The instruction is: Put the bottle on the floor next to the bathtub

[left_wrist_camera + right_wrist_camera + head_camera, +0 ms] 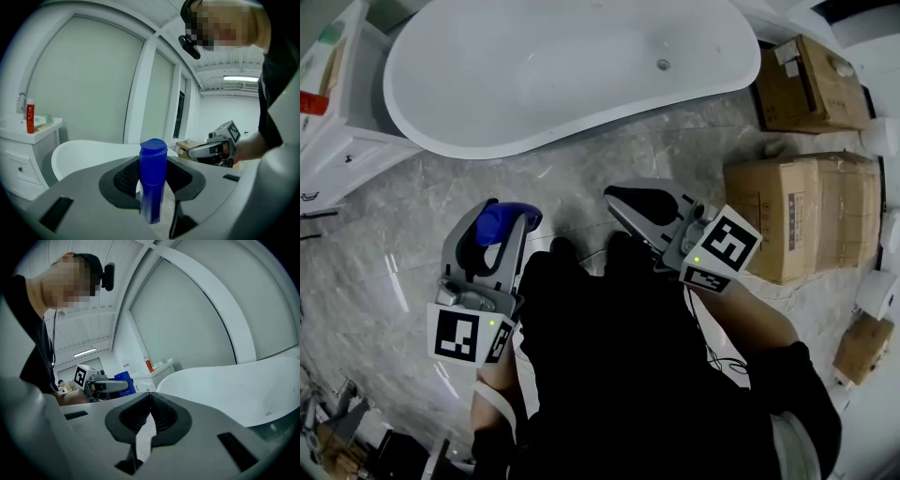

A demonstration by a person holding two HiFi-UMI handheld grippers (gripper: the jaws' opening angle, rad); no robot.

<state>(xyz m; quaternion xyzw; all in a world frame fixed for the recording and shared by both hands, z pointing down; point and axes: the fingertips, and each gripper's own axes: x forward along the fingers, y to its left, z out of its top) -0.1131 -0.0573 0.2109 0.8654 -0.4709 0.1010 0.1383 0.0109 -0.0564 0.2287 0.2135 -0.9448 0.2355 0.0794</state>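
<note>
While the left gripper [499, 223] clamps the bottle [153, 180] upright in half-open jaws and the right gripper [639, 201] hangs empty, jaws together, the carrying step seems in hand, and next the bottle needs lowering onto the floor [581, 178] toward the bathtub [572, 66] at twelve o'clock.

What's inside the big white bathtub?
Only a small round metal drain shows inside the white oval bathtub; no water or toys. Its far edge is cut off by the picture.
</note>
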